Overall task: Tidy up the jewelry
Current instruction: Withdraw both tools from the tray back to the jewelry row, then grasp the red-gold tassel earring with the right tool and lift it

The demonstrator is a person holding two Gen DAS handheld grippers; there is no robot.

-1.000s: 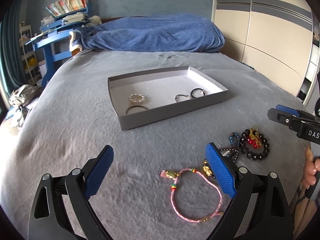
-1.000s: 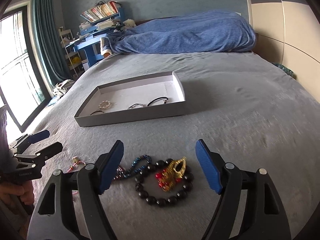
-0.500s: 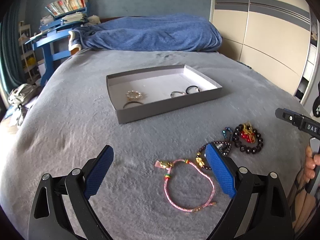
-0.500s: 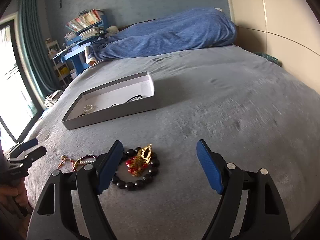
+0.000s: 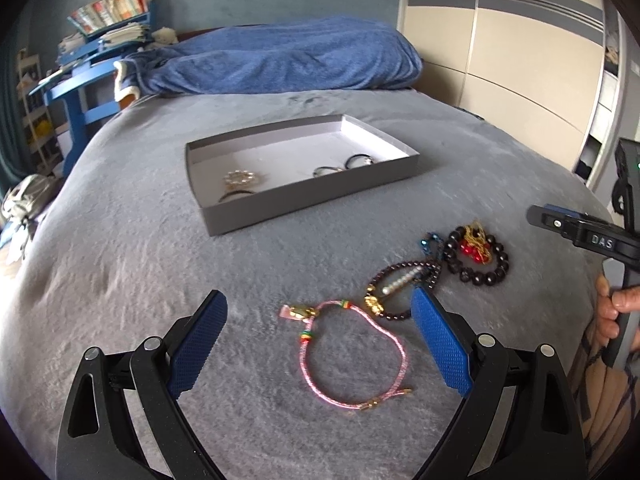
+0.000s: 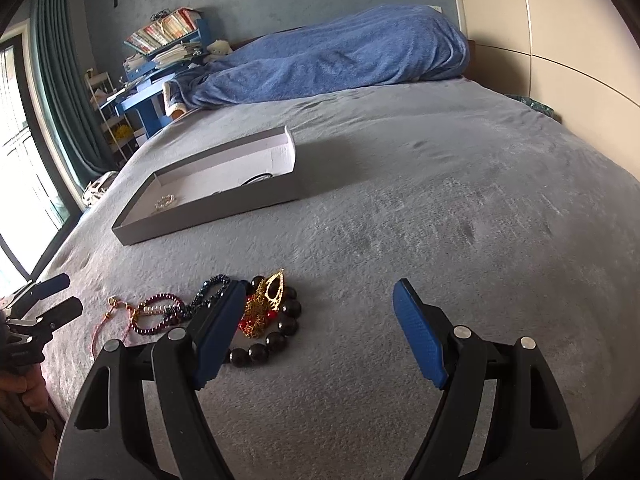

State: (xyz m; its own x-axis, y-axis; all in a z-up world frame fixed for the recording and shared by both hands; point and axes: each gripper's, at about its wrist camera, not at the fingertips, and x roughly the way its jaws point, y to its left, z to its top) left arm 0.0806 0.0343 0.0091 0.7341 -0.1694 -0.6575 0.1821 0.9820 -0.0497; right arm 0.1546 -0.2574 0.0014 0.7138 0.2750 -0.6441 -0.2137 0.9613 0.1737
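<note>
On the grey bedspread, both hand-held grippers spread over loose bracelets.

Only legible marking: white capitals "DAS" on the black body of the right claw, seen at the right edge of the left wrist view; book spines on the far shelf too small to read.

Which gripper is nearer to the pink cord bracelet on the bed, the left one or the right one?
Left. The left gripper hangs right over the pink cord bracelet, which shows between its open jaws. The right gripper is further off, by the black bead bracelet.
</note>
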